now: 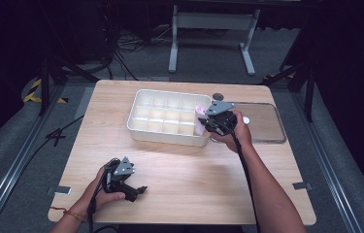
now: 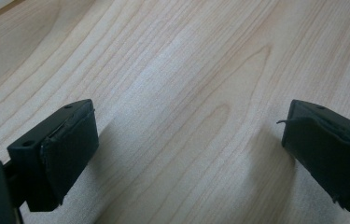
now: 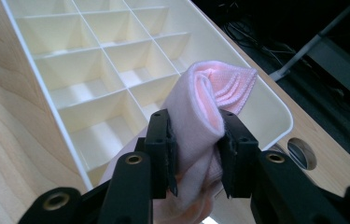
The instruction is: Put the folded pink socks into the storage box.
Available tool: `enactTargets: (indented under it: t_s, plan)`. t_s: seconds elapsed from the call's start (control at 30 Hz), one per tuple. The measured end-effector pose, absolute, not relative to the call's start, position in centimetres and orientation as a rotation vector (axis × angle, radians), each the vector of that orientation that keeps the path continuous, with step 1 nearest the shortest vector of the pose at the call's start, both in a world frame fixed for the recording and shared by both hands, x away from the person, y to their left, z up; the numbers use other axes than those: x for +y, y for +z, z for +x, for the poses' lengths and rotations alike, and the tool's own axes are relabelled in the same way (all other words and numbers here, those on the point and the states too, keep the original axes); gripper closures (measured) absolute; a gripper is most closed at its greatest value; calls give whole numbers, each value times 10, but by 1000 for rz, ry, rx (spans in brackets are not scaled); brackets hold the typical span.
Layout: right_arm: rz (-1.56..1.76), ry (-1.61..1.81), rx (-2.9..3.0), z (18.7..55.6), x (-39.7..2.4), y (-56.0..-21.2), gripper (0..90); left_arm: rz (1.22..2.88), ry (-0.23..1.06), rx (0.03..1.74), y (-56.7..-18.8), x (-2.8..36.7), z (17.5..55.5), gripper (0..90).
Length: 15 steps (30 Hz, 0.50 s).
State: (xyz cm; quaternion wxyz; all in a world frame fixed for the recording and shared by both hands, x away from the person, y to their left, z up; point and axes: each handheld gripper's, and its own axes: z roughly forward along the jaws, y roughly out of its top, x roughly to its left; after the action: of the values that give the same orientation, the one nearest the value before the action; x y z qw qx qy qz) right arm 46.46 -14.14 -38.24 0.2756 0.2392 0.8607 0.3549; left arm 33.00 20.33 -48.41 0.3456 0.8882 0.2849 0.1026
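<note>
A folded pink cloth (image 3: 200, 121) sits pinched between the two black jaws of the right gripper (image 3: 196, 149), its rolled end standing up past the jaw tips and its lower part bunched beneath them. In the high view the cloth (image 1: 200, 119) hangs at the right end of the white divided tray (image 1: 138, 109), over the compartments next to that end wall; whether it touches the dividers cannot be told. The right gripper (image 1: 212, 122) points left and slightly down toward the tray, its grey plate on top, the person's right hand (image 1: 238, 131) wrapped around its body from behind, the forearm running back to the near right edge of the table (image 1: 179, 194) with the black cable lying along it. The tray stands in the far middle of the table, a clear flat lid (image 1: 264, 124) just beyond the hand toward the far right corner. Well apart, near the near left corner, the left hand (image 1: 103, 193) holds the left gripper (image 1: 138, 190) low over the wood, pointing right; in its own view the left gripper (image 2: 186, 154) has its jaws spread wide with bare table between them
</note>
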Motion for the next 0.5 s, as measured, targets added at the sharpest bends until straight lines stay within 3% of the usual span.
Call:
enactTargets:
  t_s: [0.5]
  plan:
    - [614,852,2361,471,-127,-403,681,2306,268,741,-484,203,330,37]
